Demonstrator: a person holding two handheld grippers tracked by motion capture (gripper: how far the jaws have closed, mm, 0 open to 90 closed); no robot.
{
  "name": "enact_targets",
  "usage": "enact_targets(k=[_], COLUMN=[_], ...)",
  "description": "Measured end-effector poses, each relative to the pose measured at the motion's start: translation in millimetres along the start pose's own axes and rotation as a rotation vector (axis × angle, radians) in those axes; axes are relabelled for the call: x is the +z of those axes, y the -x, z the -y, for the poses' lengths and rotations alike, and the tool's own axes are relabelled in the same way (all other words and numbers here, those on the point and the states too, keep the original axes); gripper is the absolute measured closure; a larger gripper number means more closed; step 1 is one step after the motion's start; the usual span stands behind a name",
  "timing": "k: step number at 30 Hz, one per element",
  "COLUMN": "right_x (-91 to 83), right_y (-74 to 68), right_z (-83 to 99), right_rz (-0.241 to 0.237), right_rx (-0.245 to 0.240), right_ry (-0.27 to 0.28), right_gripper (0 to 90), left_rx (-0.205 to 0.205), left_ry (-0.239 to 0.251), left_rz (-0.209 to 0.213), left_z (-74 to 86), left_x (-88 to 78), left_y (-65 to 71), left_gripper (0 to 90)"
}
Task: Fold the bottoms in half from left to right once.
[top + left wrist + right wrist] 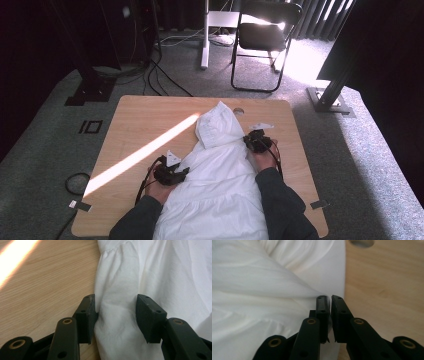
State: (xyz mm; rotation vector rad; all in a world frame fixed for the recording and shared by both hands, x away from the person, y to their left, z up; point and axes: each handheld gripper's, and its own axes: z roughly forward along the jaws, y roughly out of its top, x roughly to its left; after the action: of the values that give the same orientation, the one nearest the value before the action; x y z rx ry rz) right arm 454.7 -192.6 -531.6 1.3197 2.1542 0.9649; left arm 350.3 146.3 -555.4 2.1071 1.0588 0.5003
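White garment (215, 185), soft and limp, lies centre-bottom of the table (145, 120). Left gripper (116, 315) spread astride its edge; right gripper (330, 315) apparently pinching a fold. Grasp edges.

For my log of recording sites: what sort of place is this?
Probably a recording studio or lab, not a home: grey carpet floor, black curtains, black metal rig post, loose black floor cables and one light wooden table.

White garment (215, 185), light wood-grain table (140, 125), black grippers, grey carpet (360, 150)
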Motion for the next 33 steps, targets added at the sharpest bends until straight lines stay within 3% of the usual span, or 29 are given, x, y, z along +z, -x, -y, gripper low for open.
enact_targets(k=[2,4,9,13,16,18,21,27,29,31,33], right_x=[7.4,12.8,14.5,14.6,12.9,10.6,4.5,-20.9,-31.0,-40.0,-47.2], right_y=[1.9,3.2,3.3,3.2,2.0,0.5,-3.2,-21.7,-28.1,-32.3,-34.3], right_z=[6.7,10.1,11.6,10.9,12.0,14.3,19.0,39.2,48.7,53.5,52.8], right_rz=[-0.01,-0.019,-0.022,-0.023,-0.027,-0.031,-0.044,-0.091,-0.115,-0.117,-0.102], right_rx=[0.016,0.029,0.022,0.021,0.018,0.013,0.0,-0.061,-0.088,-0.118,-0.147], right_ry=[-0.023,-0.048,-0.056,-0.063,-0.068,-0.067,-0.077,-0.108,-0.109,-0.119,-0.072], right_gripper=[81.8,80.7,80.1,80.4,81.2,81.7,82.0,82.3,82.4,75.2,65.1], left_rx=[-0.003,0.021,0.041,0.061,0.035,0.019,0.039,0.075,0.099,0.102,0.09], left_ry=[-0.019,-0.034,0.044,-0.004,-0.043,-0.009,-0.01,0.007,0.017,0.018,0.014], left_rz=[0.014,0.002,-0.011,-0.008,0.014,0.059,0.072,0.086,0.067,0.064,0.071], left_z=[-2.6,-9.3,-42.4,-57.7,-52.4,-46.6,-39.0,-11.6,-5.1,-4.4,-5.8], left_x=[-0.5,-1.8,-5.0,27.1,48.1,46.9,38.6,11.6,5.4,5.0,6.1], left_y=[-1.4,-2.5,-7.8,-8.0,-7.2,-6.3,-1.5,17.5,21.4,21.6,19.7], left_gripper=[51.8,49.4,46.6,45.6,50.4,63.6,76.0,78.1,77.5,76.5,75.3])
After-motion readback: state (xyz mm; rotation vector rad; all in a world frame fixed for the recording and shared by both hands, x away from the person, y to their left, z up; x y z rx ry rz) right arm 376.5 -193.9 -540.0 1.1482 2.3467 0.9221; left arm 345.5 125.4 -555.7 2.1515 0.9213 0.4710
